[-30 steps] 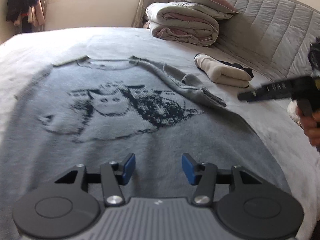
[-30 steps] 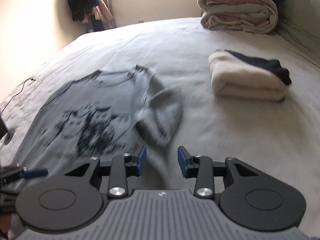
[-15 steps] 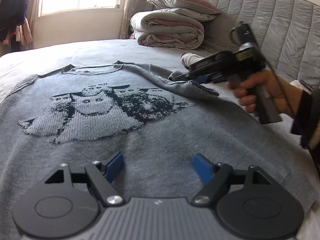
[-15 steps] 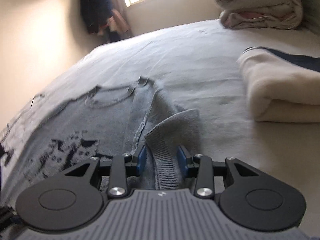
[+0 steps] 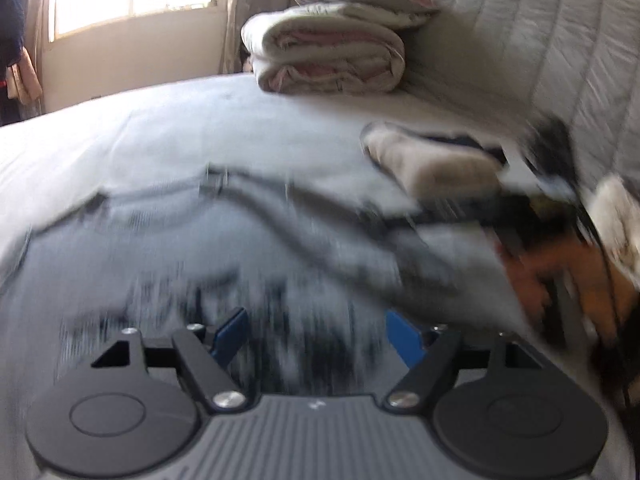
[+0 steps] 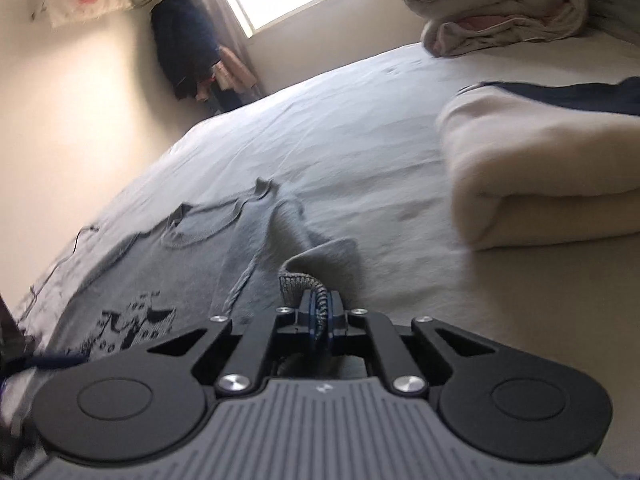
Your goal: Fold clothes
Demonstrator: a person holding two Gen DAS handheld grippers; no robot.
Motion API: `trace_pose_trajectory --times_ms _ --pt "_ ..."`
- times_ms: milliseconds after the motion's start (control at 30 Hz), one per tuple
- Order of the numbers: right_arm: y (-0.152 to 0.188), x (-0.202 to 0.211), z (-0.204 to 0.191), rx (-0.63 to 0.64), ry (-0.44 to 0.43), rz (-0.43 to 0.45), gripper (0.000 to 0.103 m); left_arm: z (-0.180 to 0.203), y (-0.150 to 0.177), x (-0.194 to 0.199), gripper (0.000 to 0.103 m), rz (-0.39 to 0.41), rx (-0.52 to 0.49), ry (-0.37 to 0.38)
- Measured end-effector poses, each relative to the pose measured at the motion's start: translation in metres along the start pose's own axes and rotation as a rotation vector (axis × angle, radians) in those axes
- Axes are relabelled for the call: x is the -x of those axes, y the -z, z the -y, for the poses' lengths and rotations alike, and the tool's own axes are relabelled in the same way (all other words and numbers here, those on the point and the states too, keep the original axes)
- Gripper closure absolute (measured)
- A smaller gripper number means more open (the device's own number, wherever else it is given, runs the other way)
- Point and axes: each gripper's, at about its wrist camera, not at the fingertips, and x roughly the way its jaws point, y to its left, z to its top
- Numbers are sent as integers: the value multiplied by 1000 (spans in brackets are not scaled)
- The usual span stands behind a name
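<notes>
A grey knit sweater [image 6: 160, 272] with a dark printed picture lies flat on the bed, neckline toward the window. Its right sleeve is folded in over the body. My right gripper [image 6: 318, 312] is shut on that sleeve's ribbed cuff [image 6: 298, 280], which stands up between the blue pads. In the left wrist view everything is smeared by motion. The sweater [image 5: 200, 264] fills the middle there, and my left gripper [image 5: 316, 336] hovers over its print, open with nothing between its fingers. The right gripper [image 5: 460, 216] and the hand [image 5: 560, 280] that holds it show as a blur at the right.
A folded cream garment [image 6: 540, 168] with a dark piece on top lies right of the sweater. A rolled duvet and pillow [image 5: 328, 56] are stacked by the quilted headboard [image 5: 560, 60]. Dark clothes [image 6: 184, 44] hang in the corner beside the window. A thin cable [image 6: 68, 256] crosses the bed's left edge.
My right gripper has shut on the sleeve cuff that stood between its open pads. My left gripper has opened wider and swung fast over the sweater, blurring its view.
</notes>
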Motion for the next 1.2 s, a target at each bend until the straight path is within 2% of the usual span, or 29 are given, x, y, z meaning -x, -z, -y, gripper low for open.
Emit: trace_pose_trajectory --times_ms 100,233,300,367,433,533,600,833,900,933,967,1000,1100,1200 --pt "-7 13 13 -42 26 23 98 -7 -36 -32 31 -5 24 -26" --pt "-15 31 28 -82 35 60 98 -23 -77 -78 44 -44 72 -74" --pt "-19 39 33 -84 30 78 98 -35 -95 -95 49 -61 116 -92" --pt "-21 47 36 -76 19 90 98 -46 -112 -113 59 -78 162 -109" --pt "-22 51 37 -62 15 91 98 -61 -128 -131 66 -129 246 -91" --pt "-21 51 37 -38 14 78 98 -71 -143 -157 67 -200 359 -61" --pt "-20 48 36 -21 16 60 98 -70 -146 -172 67 -249 391 -64" --pt "-16 43 33 6 -19 35 98 -59 -159 -222 68 -393 396 -186" --pt "-16 44 31 9 -38 37 98 -55 -162 -228 74 -409 363 -225" --pt "-16 44 31 8 -43 39 98 -53 -164 -231 89 -416 347 -244" --pt "-17 44 31 9 -41 39 98 -53 -164 -230 99 -411 345 -260" --pt "-17 45 31 12 -34 43 98 -53 -164 -229 99 -403 345 -274" --pt "-17 52 29 26 -18 73 98 -60 -159 -212 100 -311 420 -219" --pt "-21 63 25 45 1 131 98 -74 -143 -195 100 -154 547 -116"
